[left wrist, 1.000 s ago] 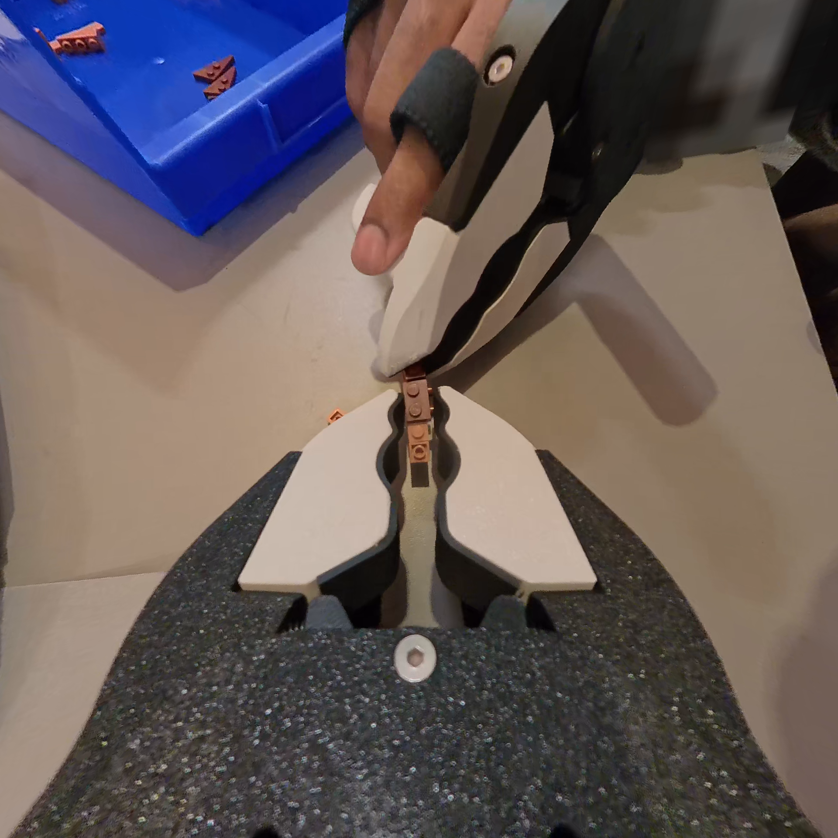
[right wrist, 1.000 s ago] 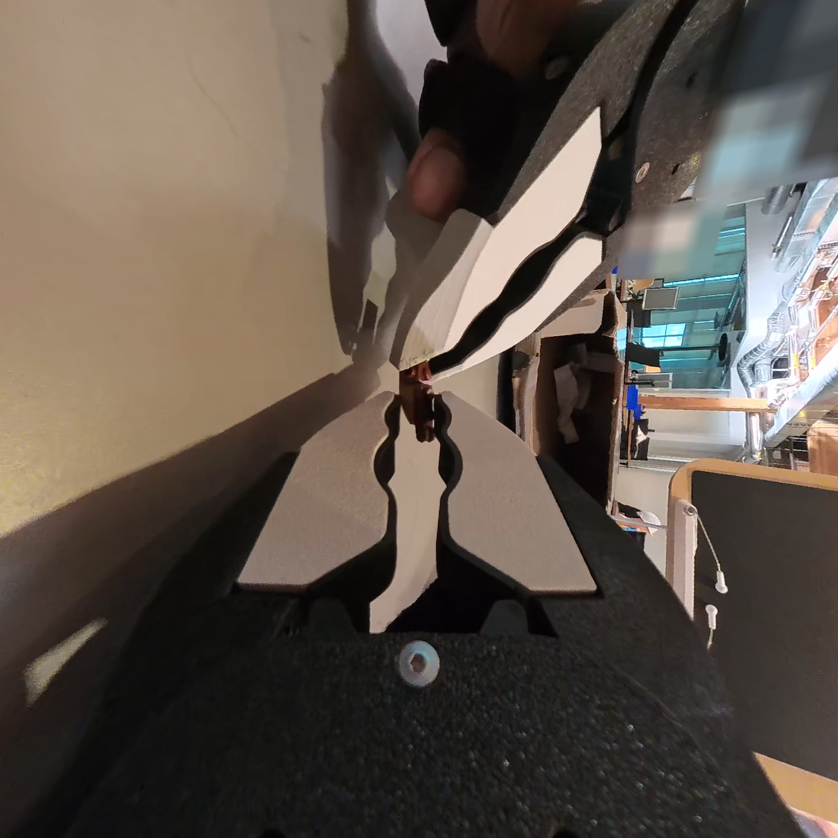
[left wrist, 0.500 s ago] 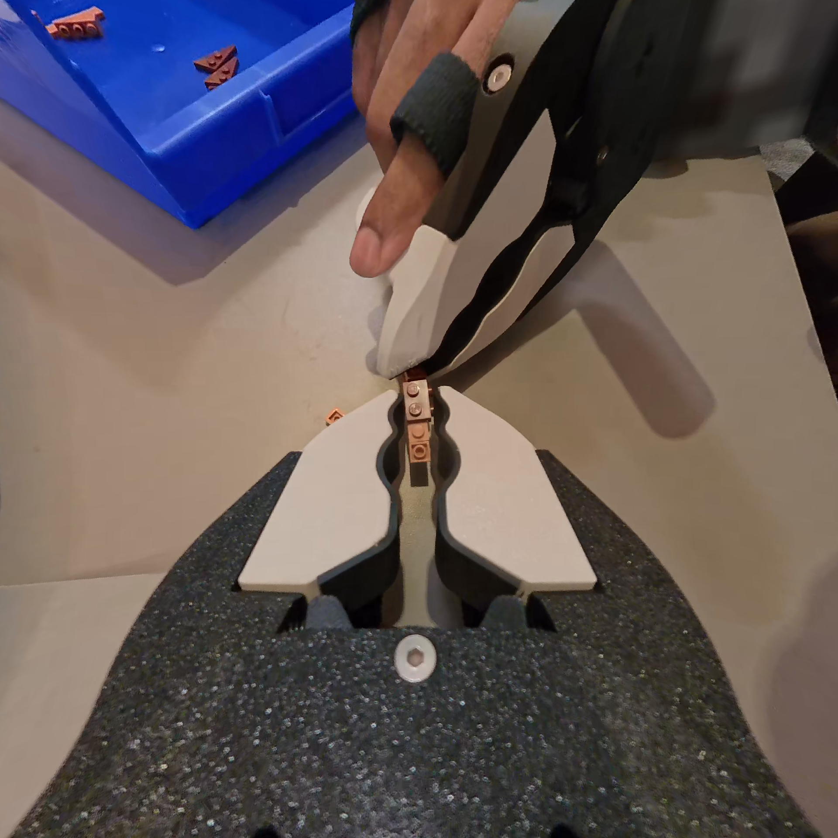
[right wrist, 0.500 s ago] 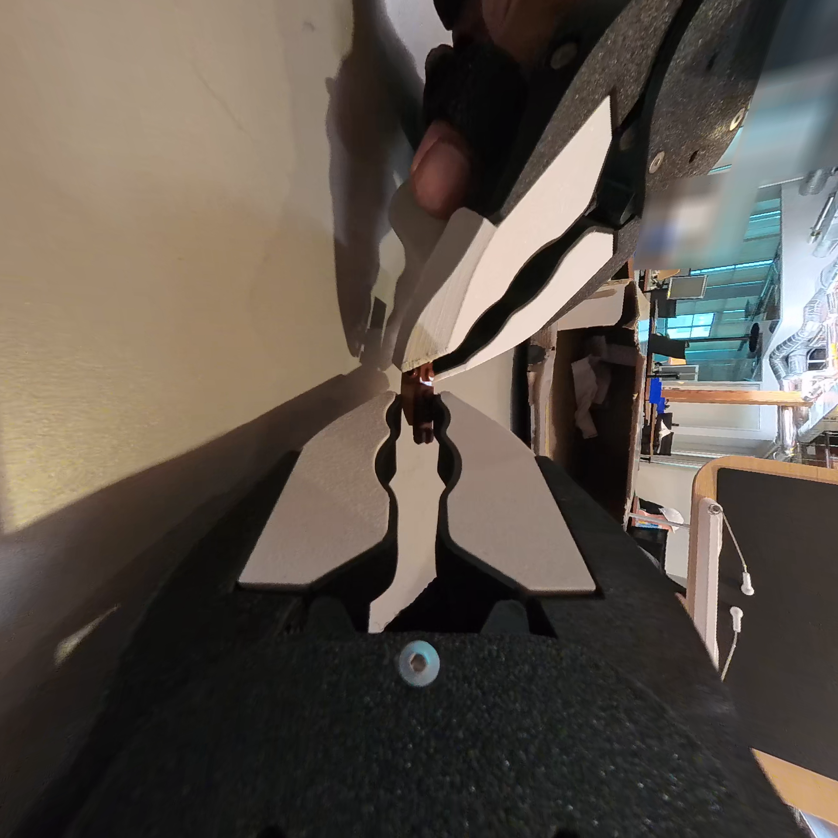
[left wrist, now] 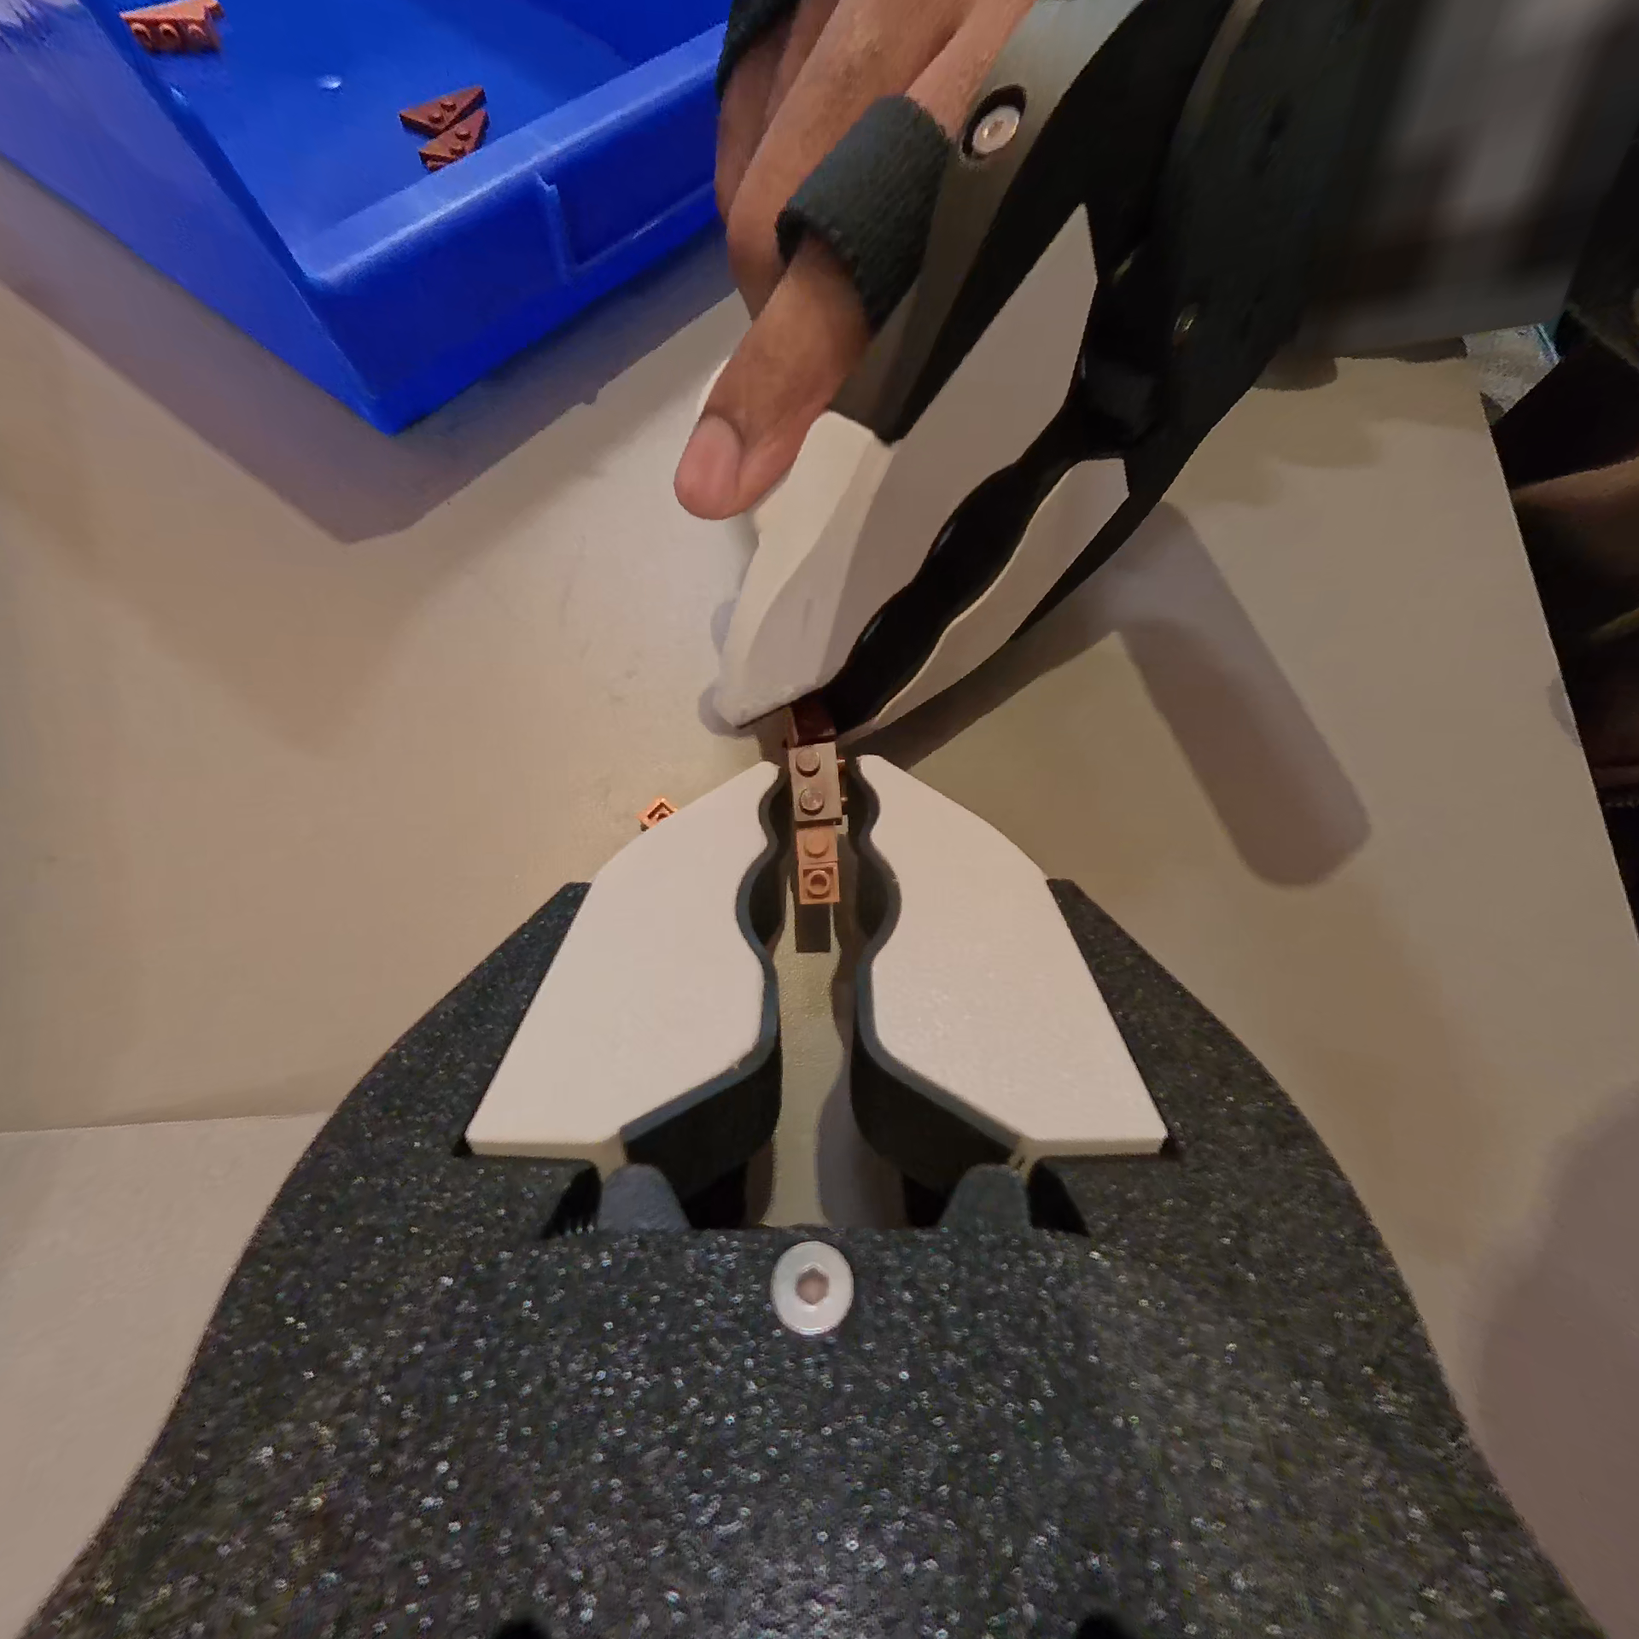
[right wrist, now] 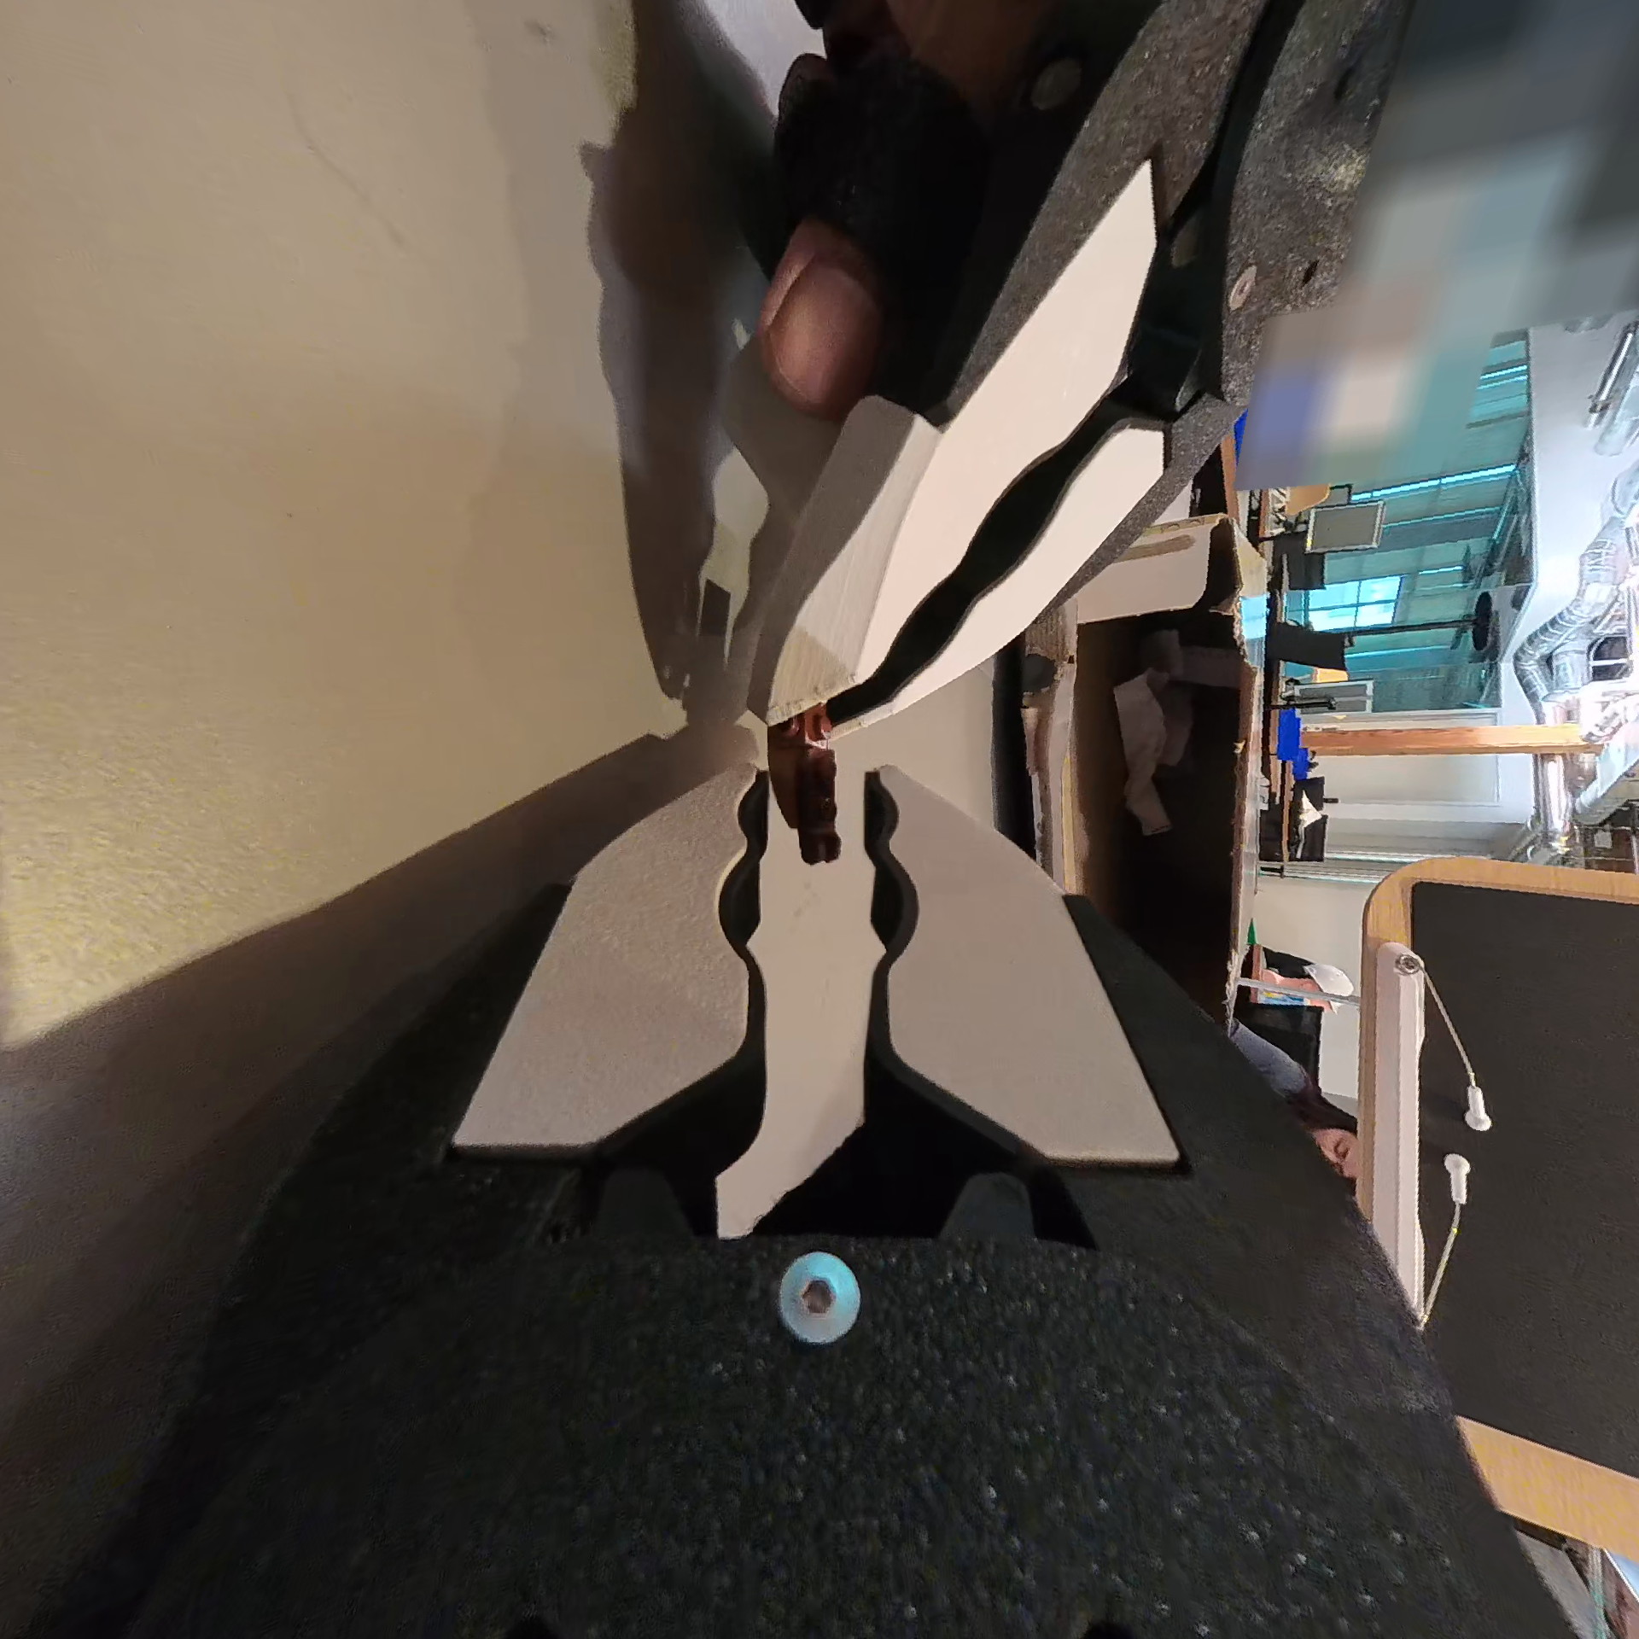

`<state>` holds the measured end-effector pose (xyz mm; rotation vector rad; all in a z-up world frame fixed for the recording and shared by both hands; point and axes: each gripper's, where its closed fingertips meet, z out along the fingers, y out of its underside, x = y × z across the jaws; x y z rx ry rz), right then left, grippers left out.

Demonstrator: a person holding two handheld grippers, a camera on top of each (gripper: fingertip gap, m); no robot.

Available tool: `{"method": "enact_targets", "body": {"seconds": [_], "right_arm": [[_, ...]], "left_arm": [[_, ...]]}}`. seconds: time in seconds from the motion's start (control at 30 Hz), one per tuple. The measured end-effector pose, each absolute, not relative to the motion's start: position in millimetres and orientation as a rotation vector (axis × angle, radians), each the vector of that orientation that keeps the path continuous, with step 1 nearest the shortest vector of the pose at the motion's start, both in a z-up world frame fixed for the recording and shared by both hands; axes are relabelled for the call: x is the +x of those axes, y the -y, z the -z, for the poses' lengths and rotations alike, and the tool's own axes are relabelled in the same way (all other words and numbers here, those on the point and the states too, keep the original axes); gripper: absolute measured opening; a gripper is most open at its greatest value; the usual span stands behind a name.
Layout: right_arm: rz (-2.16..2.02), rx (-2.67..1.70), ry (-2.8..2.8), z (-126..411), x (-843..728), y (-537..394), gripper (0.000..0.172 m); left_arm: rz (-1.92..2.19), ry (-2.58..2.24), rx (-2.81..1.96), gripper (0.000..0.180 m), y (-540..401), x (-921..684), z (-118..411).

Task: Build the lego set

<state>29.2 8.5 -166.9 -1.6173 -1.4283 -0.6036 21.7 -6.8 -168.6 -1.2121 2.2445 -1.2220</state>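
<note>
Left wrist view: the left gripper (left wrist: 818, 798) has its jaws nearly closed, clamped on a little brick strip (left wrist: 816, 829), tan and orange plates stuck end to end. The strip's long axis runs straight along the fingers, studs facing up at the camera, far end poking past the fingertips. Both pads look pressed against its sides near the tips. The right gripper (left wrist: 811, 723) comes down from the top right with a hand (left wrist: 798, 266) on it, and its tips sit right at the strip's far end, where a darker brown piece (left wrist: 811, 729) shows. From here I can't tell whether those tips are pinching it. A loose orange brick (left wrist: 657, 811) lies on the tabletop (left wrist: 310, 709) just left of the left finger. A blue bin (left wrist: 372, 222) sits at the far left corner with a few brown wedge plates (left wrist: 448, 124) in it.

Right wrist view: everything's rolled sideways, tabletop (right wrist: 266, 443) on the left. Here the right gripper (right wrist: 811, 785) is clearly parted, with daylight between the strip (right wrist: 807, 803) and the right pad. The strip looks dark reddish-brown here, pointing back towards the camera between the fingers and leaning closer to the left one. The left gripper (right wrist: 820, 714) reaches in from the top and grips its far end. A cardboard box (right wrist: 1153, 754) and a black board (right wrist: 1525, 1153) sit off to the right.
</note>
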Motion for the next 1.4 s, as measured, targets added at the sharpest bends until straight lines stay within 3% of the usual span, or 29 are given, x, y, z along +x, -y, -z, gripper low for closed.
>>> {"method": "enact_targets", "body": {"seconds": [0.27,0.57,1.4], "right_arm": [[0.662,-1.526,1.43,158.4,28.7,-6.7,0.03],[0.734,-1.515,1.449,161.1,29.4,-9.8,0.014],[0.776,-1.487,1.481,159.8,29.9,-8.5,0.012]], "left_arm": [[1.289,-2.21,-1.253,0.011,4.2,22.2,163.5],[1.337,-2.201,-1.259,0.011,8.5,22.0,159.2],[1.434,-2.153,-1.376,0.011,8.8,23.4,156.2]]}}
